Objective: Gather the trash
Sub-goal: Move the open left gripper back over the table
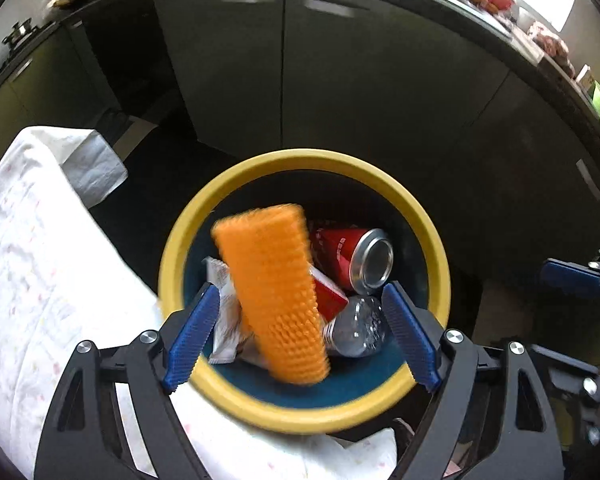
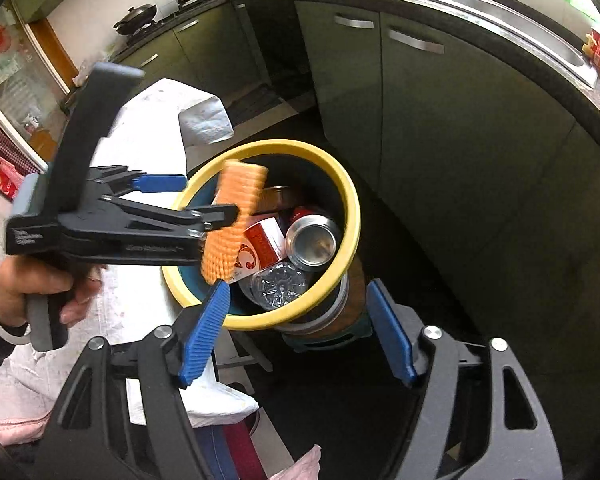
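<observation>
**Release over the bin: drop the sponge clear of the rim**

Status. The left gripper (image 1: 300, 336) stands above the bin (image 1: 172, 264), jaws wide apart. The orange sponge (image 1: 272, 296) sits between the pads, blurred, and touches neither pad in the left wrist view; it reads as released and dropping. Its lower end overlaps the near rim in that view, so whether it will land fully inside cannot be told. The right wrist view shows the sponge (image 2: 236, 216) just off the left gripper's fingers (image 2: 216, 216), over the near side of the bin.

The right gripper (image 2: 296, 332) hangs beside the bin, jaws open and empty; the bin's near wall shows between its pads without contact.

Bin contents: a red can (image 1: 356, 256), a clear bottle (image 1: 356, 332), a red carton (image 1: 328, 296) and a white wrapper (image 1: 224, 320). The bin stands just beside a table under a white cloth (image 1: 40, 280).

Procedure, as judged from this moment:
1. Keep the left jaws wide until the sponge is clear of the pads.
2. Hold the left gripper over the centre of the opening, not the near rim; a long item can bridge the rim and tip out.
3. Keep the right gripper off the bin wall. A knock could shift the bin.
4. Confirm the sponge rests inside before seeking the next item.
</observation>
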A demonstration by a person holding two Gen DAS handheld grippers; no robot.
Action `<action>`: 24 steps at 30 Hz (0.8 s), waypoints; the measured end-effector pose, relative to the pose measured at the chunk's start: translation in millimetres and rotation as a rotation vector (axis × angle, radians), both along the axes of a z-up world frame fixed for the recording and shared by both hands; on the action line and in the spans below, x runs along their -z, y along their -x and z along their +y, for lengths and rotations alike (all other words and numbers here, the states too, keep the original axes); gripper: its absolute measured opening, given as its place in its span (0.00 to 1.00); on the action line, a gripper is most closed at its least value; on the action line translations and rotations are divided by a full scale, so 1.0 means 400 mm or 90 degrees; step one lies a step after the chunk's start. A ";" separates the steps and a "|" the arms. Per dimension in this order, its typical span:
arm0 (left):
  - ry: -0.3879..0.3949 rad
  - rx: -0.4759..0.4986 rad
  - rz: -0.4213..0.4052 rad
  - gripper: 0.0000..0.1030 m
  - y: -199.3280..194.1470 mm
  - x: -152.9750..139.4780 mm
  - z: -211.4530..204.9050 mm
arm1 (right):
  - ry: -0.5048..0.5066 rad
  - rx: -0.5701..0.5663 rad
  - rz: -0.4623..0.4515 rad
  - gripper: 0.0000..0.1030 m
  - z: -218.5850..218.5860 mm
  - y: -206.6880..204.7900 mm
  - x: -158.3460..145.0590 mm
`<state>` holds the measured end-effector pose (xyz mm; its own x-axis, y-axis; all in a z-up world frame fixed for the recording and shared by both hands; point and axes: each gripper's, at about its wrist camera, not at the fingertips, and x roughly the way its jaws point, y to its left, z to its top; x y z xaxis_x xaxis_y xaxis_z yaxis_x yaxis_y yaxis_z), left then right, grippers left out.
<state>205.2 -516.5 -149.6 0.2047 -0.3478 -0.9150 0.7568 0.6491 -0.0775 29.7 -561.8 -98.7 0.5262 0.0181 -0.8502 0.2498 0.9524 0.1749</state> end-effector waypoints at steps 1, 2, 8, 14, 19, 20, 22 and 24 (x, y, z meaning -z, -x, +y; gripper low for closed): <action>0.014 -0.005 -0.002 0.80 0.005 -0.022 0.021 | 0.001 -0.001 0.000 0.66 0.003 0.001 0.000; 0.025 -0.009 -0.006 0.80 0.010 -0.040 0.037 | 0.001 -0.002 -0.001 0.66 0.006 0.003 0.000; 0.128 -0.069 -0.063 0.82 0.066 -0.220 0.288 | 0.008 -0.012 0.004 0.66 0.031 0.000 0.000; 0.185 -0.160 -0.123 0.91 0.147 -0.341 0.593 | 0.020 -0.057 0.003 0.69 0.114 -0.030 -0.020; 0.178 -0.258 -0.188 0.95 0.233 -0.378 0.855 | 0.029 -0.150 0.009 0.69 0.263 -0.099 -0.036; 0.175 -0.272 -0.196 0.95 0.254 -0.381 0.892 | 0.027 -0.170 0.011 0.69 0.294 -0.113 -0.036; 0.166 -0.318 -0.215 0.95 0.287 -0.378 0.995 | 0.027 -0.227 0.013 0.69 0.376 -0.148 -0.040; 0.169 -0.356 -0.220 0.95 0.320 -0.362 1.089 | 0.030 -0.288 0.015 0.69 0.465 -0.181 -0.045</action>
<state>77.0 -80.9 -4.6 0.6810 -0.3075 -0.6645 0.3247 0.9403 -0.1024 102.3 -376.0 -80.6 0.4548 0.2032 -0.8671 -0.1895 0.9734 0.1287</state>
